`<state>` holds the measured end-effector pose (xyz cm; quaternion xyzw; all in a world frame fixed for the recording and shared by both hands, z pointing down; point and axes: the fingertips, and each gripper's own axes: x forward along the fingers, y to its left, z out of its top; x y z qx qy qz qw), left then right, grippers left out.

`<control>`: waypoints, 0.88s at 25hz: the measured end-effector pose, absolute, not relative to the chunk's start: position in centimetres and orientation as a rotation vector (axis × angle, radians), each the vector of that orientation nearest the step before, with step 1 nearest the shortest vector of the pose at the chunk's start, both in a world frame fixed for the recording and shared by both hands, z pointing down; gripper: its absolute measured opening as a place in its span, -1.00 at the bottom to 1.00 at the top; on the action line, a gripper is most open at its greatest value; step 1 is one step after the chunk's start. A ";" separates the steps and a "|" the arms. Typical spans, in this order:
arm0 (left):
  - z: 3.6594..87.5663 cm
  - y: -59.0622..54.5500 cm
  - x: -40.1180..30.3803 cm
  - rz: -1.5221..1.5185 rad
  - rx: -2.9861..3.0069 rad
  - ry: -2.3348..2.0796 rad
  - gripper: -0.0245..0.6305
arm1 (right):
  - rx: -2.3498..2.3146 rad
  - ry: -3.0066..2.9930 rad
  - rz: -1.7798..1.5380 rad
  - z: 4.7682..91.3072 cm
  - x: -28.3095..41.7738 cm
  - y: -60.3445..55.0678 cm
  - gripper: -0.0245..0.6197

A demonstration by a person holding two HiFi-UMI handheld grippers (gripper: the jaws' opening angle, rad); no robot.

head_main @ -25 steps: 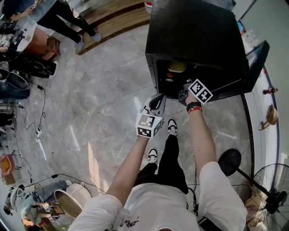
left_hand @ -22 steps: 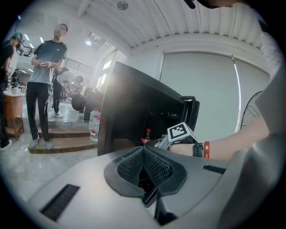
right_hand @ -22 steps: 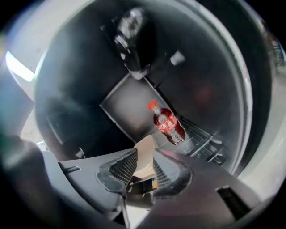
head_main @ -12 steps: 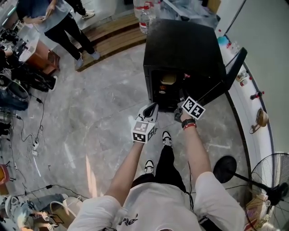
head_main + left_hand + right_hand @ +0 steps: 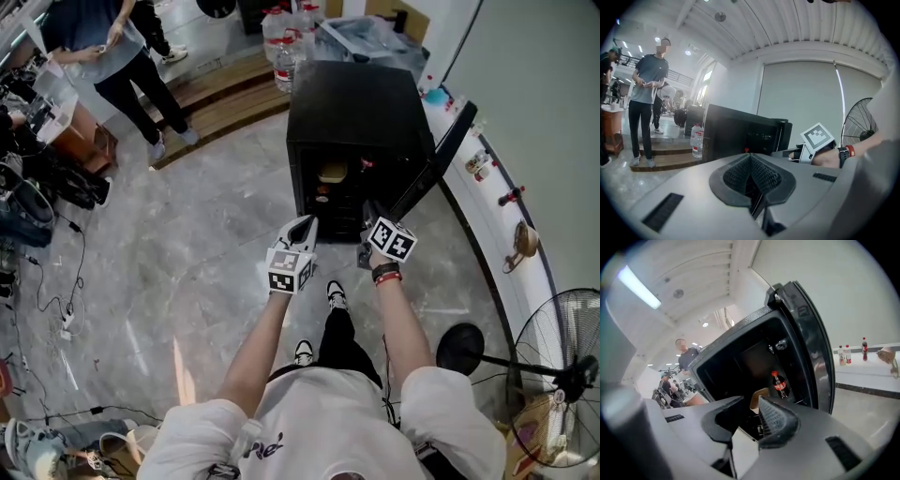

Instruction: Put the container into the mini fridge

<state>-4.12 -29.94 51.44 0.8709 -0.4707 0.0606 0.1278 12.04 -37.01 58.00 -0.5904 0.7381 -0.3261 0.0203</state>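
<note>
Container (image 5: 333,172) in fridge (image 5: 356,103), ahead of right gripper (image 5: 751,399).
Right jaws closing, empty; left gripper (image 5: 751,173) closed, empty. Container likely light, crushable: grip sidewall.

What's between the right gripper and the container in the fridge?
Nothing, in the right gripper view: the right gripper, jaws closing and empty, faces the container directly.

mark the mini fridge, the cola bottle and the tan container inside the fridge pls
mini fridge (image 5: 356,103), head view, on its black top.
cola bottle (image 5: 779,385), right gripper view, on its red label.
tan container (image 5: 333,172), head view, on its visible top.
</note>
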 end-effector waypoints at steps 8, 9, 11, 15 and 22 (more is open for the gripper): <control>48.2 -26.2 -5.1 0.147 2.528 -1.396 -0.86 | -1.815 2.349 -0.941 53.2 11.7 -30.5 -0.61; 47.5 -25.8 -5.3 0.139 2.532 -1.401 -0.86 | -1.815 2.357 -0.927 52.4 11.5 -29.7 -0.61; 46.3 -24.8 -5.7 0.124 2.543 -1.412 -0.86 | -1.809 2.381 -0.900 51.1 11.0 -28.1 -0.62; 44.5 -22.8 -6.5 0.109 2.560 -1.419 -0.86 | -1.803 2.397 -0.862 49.2 10.3 -24.9 -0.66; 42.5 -19.7 -7.0 0.113 2.599 -1.430 -0.86 | -1.801 2.420 -0.797 46.3 9.5 -20.9 -0.72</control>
